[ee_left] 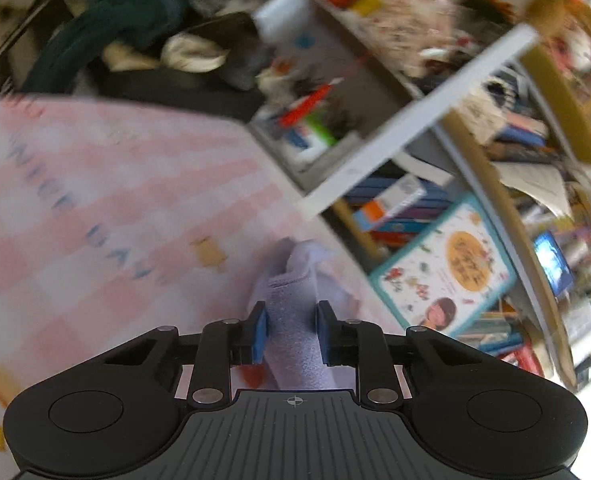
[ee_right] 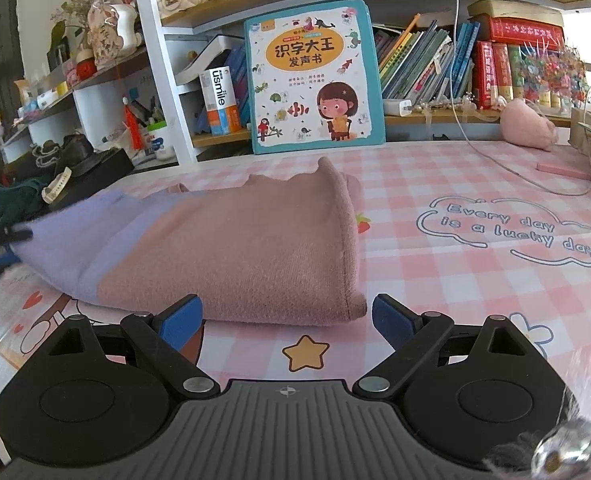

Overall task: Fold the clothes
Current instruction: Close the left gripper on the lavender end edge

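"Every day is a lucky day" is showing on the pink checked tablecloth [ee_right: 475, 184]; a box [ee_right: 218, 100] reads "usmile". The left gripper [ee_left: 291, 332] is pinching the lilac cloth [ee_left: 295, 320]. The right gripper [ee_right: 287, 316] is gaping wide, with the pink-and-lilac garment [ee_right: 231, 248] lying at twelve o'clock.

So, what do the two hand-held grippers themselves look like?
Both look alike. The left hand-held gripper and the right hand-held gripper have black linkage arms with silver pivot pins, blue pads on the fingers, and a grey ribbed body with a small crosshair mark. No cables, hands or sleeves are visible.
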### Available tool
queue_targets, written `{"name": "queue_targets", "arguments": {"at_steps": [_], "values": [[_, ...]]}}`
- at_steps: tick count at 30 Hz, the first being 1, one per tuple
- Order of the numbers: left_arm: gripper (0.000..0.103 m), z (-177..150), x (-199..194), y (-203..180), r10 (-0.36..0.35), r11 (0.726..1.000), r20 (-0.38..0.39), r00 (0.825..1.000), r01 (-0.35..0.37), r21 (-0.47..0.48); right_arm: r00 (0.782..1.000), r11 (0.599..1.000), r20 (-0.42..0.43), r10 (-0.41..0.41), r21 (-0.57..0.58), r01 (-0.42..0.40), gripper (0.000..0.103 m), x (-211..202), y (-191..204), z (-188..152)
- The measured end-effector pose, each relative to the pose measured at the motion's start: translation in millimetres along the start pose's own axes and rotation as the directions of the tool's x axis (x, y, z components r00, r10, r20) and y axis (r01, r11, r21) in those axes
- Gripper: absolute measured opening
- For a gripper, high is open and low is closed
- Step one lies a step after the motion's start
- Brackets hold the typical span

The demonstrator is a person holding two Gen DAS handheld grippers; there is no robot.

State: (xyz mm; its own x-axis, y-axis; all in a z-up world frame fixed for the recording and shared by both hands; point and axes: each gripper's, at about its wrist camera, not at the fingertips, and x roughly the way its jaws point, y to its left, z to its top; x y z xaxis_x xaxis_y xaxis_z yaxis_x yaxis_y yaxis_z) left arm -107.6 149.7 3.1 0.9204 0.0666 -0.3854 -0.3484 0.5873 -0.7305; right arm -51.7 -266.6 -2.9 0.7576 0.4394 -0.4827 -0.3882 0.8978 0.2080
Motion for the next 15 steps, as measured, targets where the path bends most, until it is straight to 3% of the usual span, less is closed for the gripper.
{"name": "queue_targets", "arguments": {"at_steps": [7, 11, 15], "values": [[0.031, 3.4, 8.9, 25.8, 0.054, 0.988, -0.084, 0.995, -0.065, -0.140, 1.000, 1.000, 0.003, -0.001, 0.002, 0.001, 0.092, -0.8, 0.6, -0.5], [0.048, 3.4, 7.2, 33.7, 0.073, 0.981, -0.108, 0.991, -0.091, -0.170, 1.000, 1.000, 0.001, -0.002, 0.003, 0.002, 0.092, -0.6, 0.8, -0.3], [0.054, 3.1, 4.2, 30.1, 0.087, 0.988, -0.106, 0.991, -0.099, -0.121, 1.000, 1.000, -0.003, 0.000, 0.001, 0.000, 0.092, 0.3, 0.9, 0.4]]}}
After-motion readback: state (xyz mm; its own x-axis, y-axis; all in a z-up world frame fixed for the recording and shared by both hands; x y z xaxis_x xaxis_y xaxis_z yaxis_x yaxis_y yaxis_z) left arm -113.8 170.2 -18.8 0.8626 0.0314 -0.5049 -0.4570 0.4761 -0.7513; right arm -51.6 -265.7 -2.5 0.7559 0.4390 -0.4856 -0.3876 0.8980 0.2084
